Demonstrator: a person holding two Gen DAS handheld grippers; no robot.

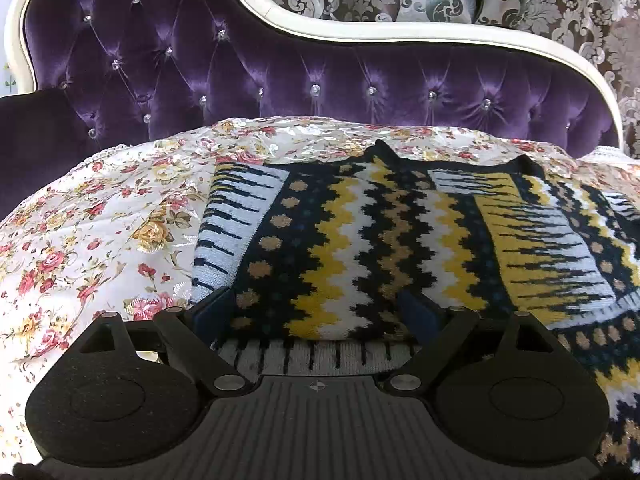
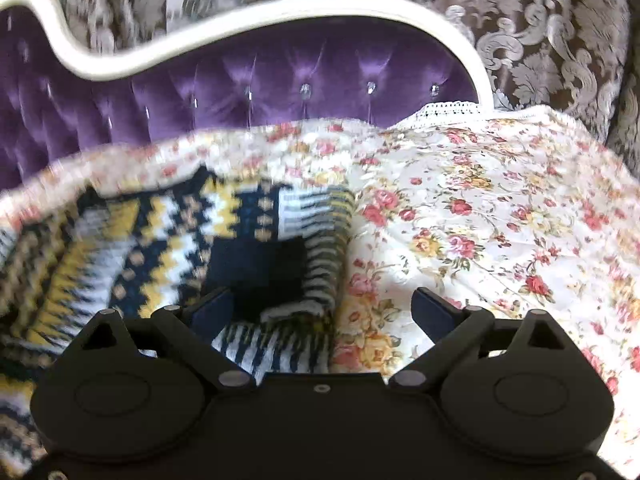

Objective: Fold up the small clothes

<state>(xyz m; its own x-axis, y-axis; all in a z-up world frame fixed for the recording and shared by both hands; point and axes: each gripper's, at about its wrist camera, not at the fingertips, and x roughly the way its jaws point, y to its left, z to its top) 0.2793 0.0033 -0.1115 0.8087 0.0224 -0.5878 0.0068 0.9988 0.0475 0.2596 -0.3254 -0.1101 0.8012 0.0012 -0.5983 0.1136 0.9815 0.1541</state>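
Patterned knit sweater (image 1: 360, 240) in navy, yellow and white spread over floral bedspread (image 1: 100, 220), filling centre and right of left wrist view. Left gripper (image 1: 320, 312) low at its near hem, fingers (image 1: 212, 312) spread wide with knit between, not pinched. Right gripper (image 2: 324, 308) at sweater's right edge, fingers apart, straddling folded sleeve and bedspread. Purple tufted headboard (image 1: 280, 72) behind.

Pretty fancy room: a purple tufted velvet headboard (image 1: 280, 80) with crystal buttons and a curvy cream frame (image 1: 360, 36), brown-and-silver damask curtains (image 1: 560, 8) behind, floral bedspread (image 1: 100, 220), soft daylight.
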